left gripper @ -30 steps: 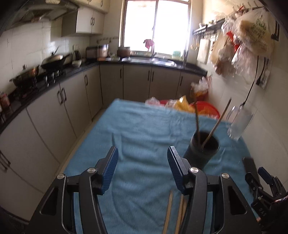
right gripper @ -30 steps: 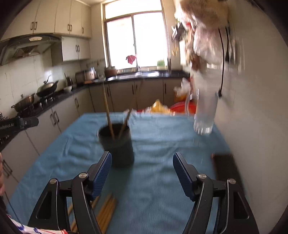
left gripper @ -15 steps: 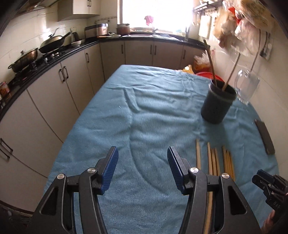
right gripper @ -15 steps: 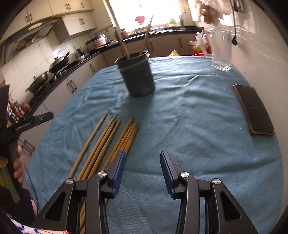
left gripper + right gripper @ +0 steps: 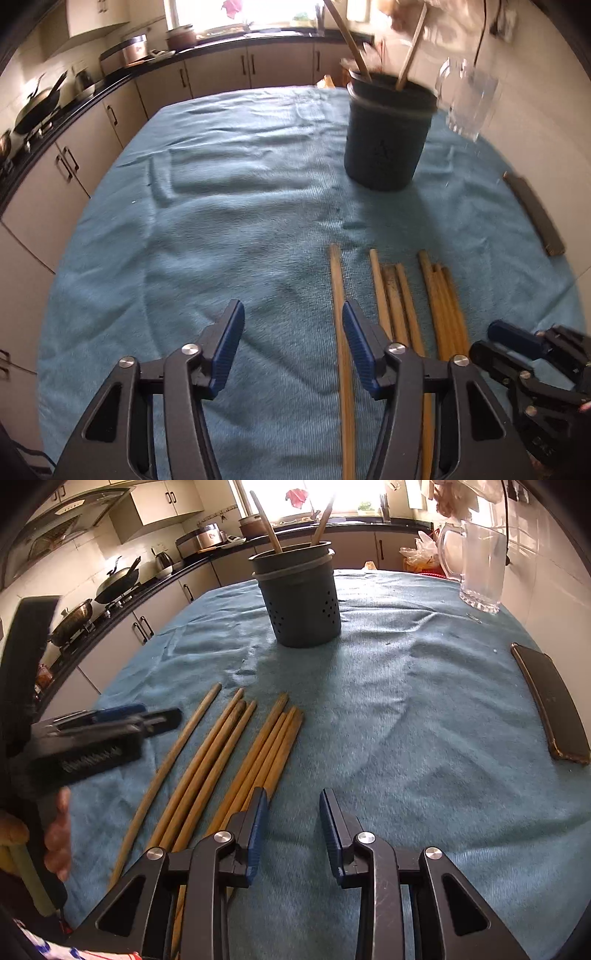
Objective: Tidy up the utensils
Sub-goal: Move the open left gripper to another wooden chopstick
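Several wooden chopsticks point(image 5: 402, 295) point(image 5: 221, 757) lie side by side on the blue cloth point(image 5: 221, 221). A dark perforated holder point(image 5: 384, 147) point(image 5: 299, 602) stands behind them with two chopsticks upright in it. My left gripper point(image 5: 293, 332) hovers low over the cloth, its jaws closing with nothing pressed between them. The leftmost chopstick lies just beside its right finger. My right gripper point(image 5: 293, 812) is also closing on bare cloth, and the bundle's right edge passes under its left finger. Each gripper shows in the other's view, the right gripper point(image 5: 491, 341) and the left gripper point(image 5: 162, 714).
A dark phone point(image 5: 533, 218) point(image 5: 554, 705) lies near the cloth's right edge. A glass pitcher point(image 5: 469, 99) point(image 5: 480, 572) stands at the back right by the wall. Kitchen counters with a wok point(image 5: 118, 579) run beyond the table's left edge.
Both grippers have sunk toward the cloth and tipped downward, so the chopsticks now lie close in front. The right jaws have narrowed a lot, the left jaws slightly.
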Tool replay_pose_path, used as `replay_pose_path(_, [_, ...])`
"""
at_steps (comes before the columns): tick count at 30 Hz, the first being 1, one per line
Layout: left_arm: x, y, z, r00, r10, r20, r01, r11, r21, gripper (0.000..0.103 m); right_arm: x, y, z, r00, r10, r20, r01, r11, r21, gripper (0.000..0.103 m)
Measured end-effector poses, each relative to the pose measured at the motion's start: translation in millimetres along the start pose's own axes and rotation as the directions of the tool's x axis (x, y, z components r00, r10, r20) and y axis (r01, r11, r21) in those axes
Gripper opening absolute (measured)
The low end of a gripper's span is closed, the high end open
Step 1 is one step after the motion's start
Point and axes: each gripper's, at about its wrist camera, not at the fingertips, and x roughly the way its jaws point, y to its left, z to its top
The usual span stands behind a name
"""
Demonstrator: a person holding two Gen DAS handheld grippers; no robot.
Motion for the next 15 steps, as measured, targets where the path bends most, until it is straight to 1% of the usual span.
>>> replay_pose_path(2, [4.3, -1.6, 3.6, 1.000, -0.011, 0.000, 0.011, 1.000, -0.003, 0.045, 2.7, 2.7, 3.4, 1.000, 0.003, -0.003, -0.003, 1.000, -0.002, 0.032])
replay_pose_path(4, [6.1, -0.6, 7.1, 1.000, -0.027, -0.010, 0.027, 1.000, -0.013, 0.037, 3.9, 6.6, 4.3, 1.000, 0.007, -0.003, -0.007, 1.000, -0.008, 0.031])
replay_pose_path(5, [7.2, 0.2, 8.4, 0.999, -0.035, -0.013, 0.035, 0.999, -0.015, 0.027, 5.2, 10.0, 4.5, 1.000, -0.005, -0.007, 0.005, 1.000, -0.023, 0.030])
replay_pose_path(6, [10.3, 0.3, 9.6, 0.999, -0.016, -0.030, 0.015, 1.000, -0.006, 0.009, 5.8, 12.3, 4.7, 1.000, -0.020, -0.006, 0.020, 0.999, -0.034, 0.030])
replay_pose_path(7, [13.7, 0.3, 9.1, 0.999, 0.002, -0.051, -0.002, 1.000, 0.000, 0.003, 5.5, 14.5, 5.2, 0.999, -0.040, -0.009, 0.040, 0.998, -0.044, 0.029])
replay_pose_path(8, [12.7, 1.9, 8.0, 0.999, 0.002, -0.032, -0.002, 1.000, 0.002, 0.002, 5.1, 15.4, 5.7, 0.998, -0.058, -0.013, 0.058, 0.997, -0.048, 0.027])
replay_pose_path(11, [11.9, 7.9, 4.5, 1.000, -0.014, -0.026, 0.014, 1.000, 0.000, 0.001, 6.0, 12.9, 4.5, 0.995, -0.086, -0.040, 0.084, 0.995, -0.053, 0.022])
replay_pose_path(15, [8.4, 16.5, -0.9, 0.999, -0.046, -0.027, 0.045, 0.998, -0.037, 0.001, 5.2, 7.1, 4.9, 0.993, -0.101, -0.057, 0.097, 0.993, -0.067, 0.018])
